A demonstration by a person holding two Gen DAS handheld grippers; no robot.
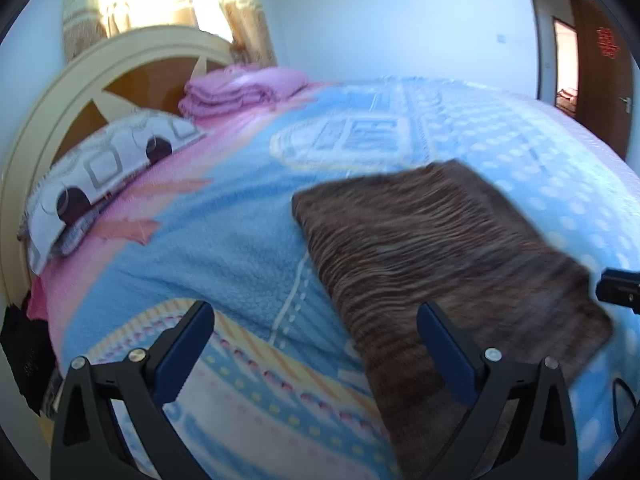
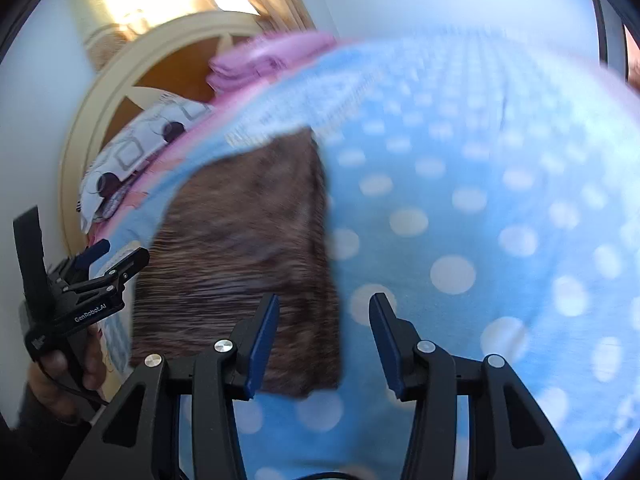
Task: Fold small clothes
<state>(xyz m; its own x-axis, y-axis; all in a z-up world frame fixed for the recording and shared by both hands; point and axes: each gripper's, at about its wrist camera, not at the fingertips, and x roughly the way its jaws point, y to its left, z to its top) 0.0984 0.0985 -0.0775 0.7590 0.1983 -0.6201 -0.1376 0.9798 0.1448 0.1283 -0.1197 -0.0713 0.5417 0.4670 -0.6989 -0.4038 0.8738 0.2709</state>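
One folded brown garment (image 1: 440,248) lies flat; both tongs, left (image 1: 316,320) and right (image 2: 324,312), gape empty.

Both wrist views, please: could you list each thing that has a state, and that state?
Brown striped garment: folded into a flat rectangle, lying on the blue blanket.
Left gripper: jaws wide open, empty.
Right gripper: jaws open, empty.
Pink blanket: folded, stacked by the headboard.
Door: open.
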